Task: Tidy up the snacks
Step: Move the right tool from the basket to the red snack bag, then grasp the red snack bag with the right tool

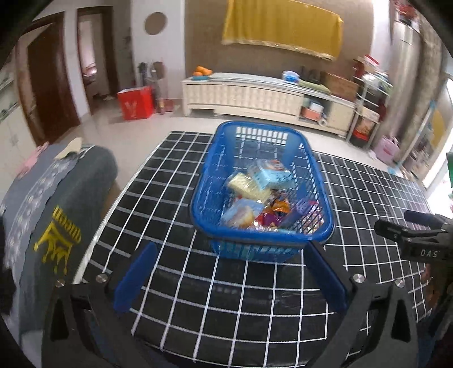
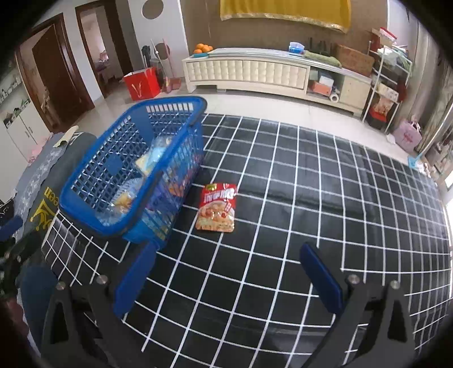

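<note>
Black cloth with a white grid covers the desk point(image 2: 311, 198), and the blue plastic basket point(image 1: 260, 181) standing on it serves as the landmark. Inside the basket lie the snacks point(image 1: 254, 198), a jumble of pale blue, yellow, orange and purple packets heaped toward its near end. Just to the right of the basket, apart from its wall, a red snack packet point(image 2: 216, 208) lies flat on the cloth. To the right of the basket and beyond that packet the desk is a wide stretch of grid running to its far and right edges. To the left of the basket the desk's edge curves close by, and past it hangs a grey garment point(image 1: 56, 215) printed with a yellow crown. Behind the basket the desk ends and pale floor begins; farther back stand a long cream cabinet point(image 1: 254, 93) bearing oranges, a red bag point(image 1: 136, 103) on the floor beside dark wooden doorways, and a yellow cloth point(image 1: 283, 25) on the wall. A cluttered rack stands far to the right of the basket. The left gripper point(image 1: 229, 280) hovers just in front of the basket's near wall, jaws spread wide with nothing between them. The right gripper point(image 2: 226, 278) hangs in front of the basket and to its right, over bare cloth short of the red packet, jaws likewise wide and empty.
</note>
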Demonstrator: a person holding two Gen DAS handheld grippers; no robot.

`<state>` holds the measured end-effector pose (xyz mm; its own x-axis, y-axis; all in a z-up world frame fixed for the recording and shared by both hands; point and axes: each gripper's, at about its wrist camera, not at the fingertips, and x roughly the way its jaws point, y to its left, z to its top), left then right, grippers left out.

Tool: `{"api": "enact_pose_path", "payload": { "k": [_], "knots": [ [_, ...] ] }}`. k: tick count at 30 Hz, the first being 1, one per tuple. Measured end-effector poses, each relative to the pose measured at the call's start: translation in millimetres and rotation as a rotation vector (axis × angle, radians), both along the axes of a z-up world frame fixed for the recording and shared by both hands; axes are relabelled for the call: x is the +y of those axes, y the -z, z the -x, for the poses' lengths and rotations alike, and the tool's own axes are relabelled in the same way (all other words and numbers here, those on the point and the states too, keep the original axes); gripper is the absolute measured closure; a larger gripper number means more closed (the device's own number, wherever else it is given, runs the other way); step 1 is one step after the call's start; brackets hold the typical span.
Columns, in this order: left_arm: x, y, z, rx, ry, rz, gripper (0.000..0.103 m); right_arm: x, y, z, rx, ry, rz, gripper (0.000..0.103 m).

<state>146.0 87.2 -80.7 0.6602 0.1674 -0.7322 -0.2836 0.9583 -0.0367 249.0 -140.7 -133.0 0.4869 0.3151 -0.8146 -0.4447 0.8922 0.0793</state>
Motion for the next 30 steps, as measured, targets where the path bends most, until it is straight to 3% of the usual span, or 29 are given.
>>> {"api": "enact_pose_path", "payload": {
  "k": [3,7,11,16,22,30],
  "knots": [
    [-6.3,16.2,8.8,-0.001,-0.043,-0.015,0.0,4.7,14.0,2.7,-0.011,-0.034,-0.003,0.0],
    [-3.6,39.9,9.9,0.015,-0.062,0.056,0.0,15.6,31.9,2.3,-0.022,-0.069,0.016,0.0],
    [-2.9,57.1,8.9,-0.004,-0.106,0.032,0.0,25.3,56.6,-15.2,0.043,-0.062,0.019,0.0],
    [4.0,74.7,3.3,0.004,-0.122,0.077,0.0,39.6,78.5,-36.9,0.071,-0.067,0.05,0.0],
    [13.9,79.7,-0.1,-0.019,-0.162,0.075,0.0,58.5,93.1,-62.7,0.068,-0.072,0.067,0.0],
    [27.2,83.3,-8.4,-0.025,-0.199,0.067,0.0,72.5,113.4,-71.3,0.047,-0.13,0.172,0.0]
  ]
}}
